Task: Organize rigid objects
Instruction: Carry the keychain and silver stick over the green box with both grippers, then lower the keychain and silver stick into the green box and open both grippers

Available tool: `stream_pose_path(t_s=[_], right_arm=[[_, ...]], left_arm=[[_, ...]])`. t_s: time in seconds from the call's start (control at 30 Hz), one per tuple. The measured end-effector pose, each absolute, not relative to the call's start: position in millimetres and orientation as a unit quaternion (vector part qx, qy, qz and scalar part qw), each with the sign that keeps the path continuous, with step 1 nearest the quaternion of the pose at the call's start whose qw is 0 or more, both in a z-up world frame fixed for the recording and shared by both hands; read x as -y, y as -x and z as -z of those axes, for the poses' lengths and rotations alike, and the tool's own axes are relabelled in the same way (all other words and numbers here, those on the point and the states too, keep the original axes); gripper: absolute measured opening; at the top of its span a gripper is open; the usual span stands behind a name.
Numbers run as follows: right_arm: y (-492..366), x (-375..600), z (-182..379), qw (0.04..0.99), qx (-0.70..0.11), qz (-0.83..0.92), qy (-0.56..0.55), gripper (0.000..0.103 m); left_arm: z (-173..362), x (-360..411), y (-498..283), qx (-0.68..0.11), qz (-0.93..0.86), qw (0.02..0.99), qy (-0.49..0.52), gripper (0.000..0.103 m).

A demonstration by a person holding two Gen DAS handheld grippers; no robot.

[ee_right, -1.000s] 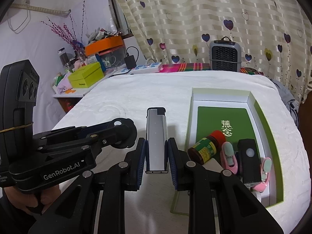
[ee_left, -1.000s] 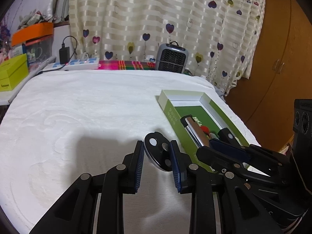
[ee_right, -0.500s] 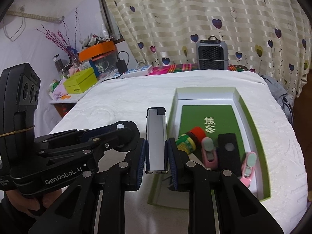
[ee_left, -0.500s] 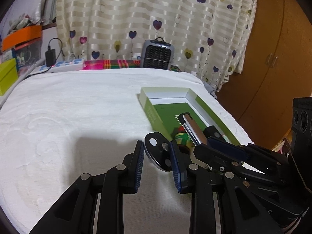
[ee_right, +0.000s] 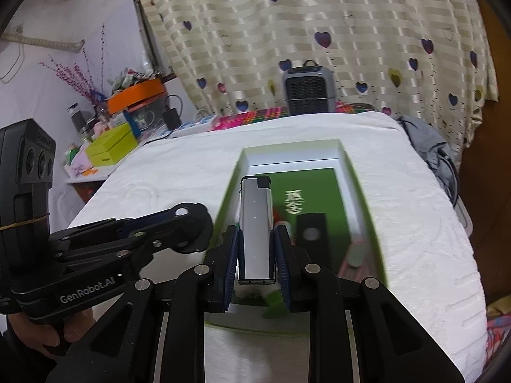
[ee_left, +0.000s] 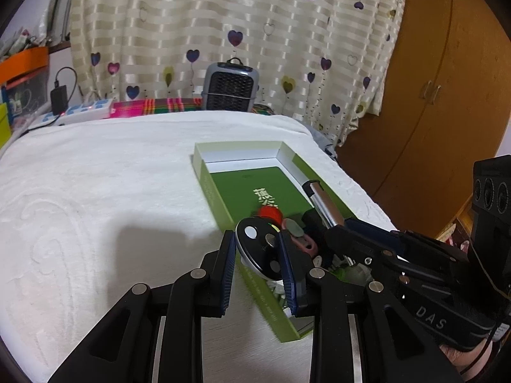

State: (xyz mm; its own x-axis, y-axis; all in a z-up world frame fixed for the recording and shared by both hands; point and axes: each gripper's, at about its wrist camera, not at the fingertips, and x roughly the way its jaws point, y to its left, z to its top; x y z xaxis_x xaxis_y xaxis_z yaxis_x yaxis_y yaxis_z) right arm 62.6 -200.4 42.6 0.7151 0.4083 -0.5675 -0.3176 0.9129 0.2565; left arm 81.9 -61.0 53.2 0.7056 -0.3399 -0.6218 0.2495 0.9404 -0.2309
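Left wrist view showed the left gripper [ee_left: 258, 252] closed on a round black disc [ee_left: 260, 252] with silver studs, the blue pads pressing both of its faces. The disc was held on edge above the near left wall of the green box [ee_left: 210, 188], clear of the surface. To its right, the right gripper [ee_left: 338, 223] reached over the same box with a silver lighter [ee_left: 324, 204] clamped between its fingers.

Right wrist view showed the right gripper [ee_right: 257, 252] closed narrowly on the lower half of the silver lighter [ee_right: 255, 226], black cap pointing away from the camera. The lighter hung over the left half of the green box [ee_right: 361, 191]. Inside the box lay a red-capped small jar [ee_left: 270, 212], a black rectangular block [ee_right: 311, 233] and a pink item [ee_right: 354, 252] near the front right corner; the pink item was blurred. The left gripper [ee_right: 188, 229] stood just left of the box's left wall, with a hand [ee_right: 48, 335] on its handle.

The box rested on a white textured blanket [ee_left: 95, 191] covering the bench, toward its right edge. At the far edge stood a grey fan heater [ee_left: 231, 87], a plaid cloth [ee_left: 159, 107] and a power strip [ee_left: 83, 113]. A heart-patterned curtain [ee_left: 223, 32] hung behind, a wooden wardrobe [ee_left: 447, 95] stood at the right, and a cluttered shelf [ee_right: 121, 121] at the left.
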Motion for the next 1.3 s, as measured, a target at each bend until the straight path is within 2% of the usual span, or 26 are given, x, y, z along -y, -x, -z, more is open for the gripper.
stream_pose_path(t_s=[1.3], right_arm=[[-74.4,232.9,-23.8,0.921,-0.345,-0.168,-0.070,0.024]], left_arm=[[-33.3,111.5,-107.7,-0.376,0.197,0.905,0.033,0.025]])
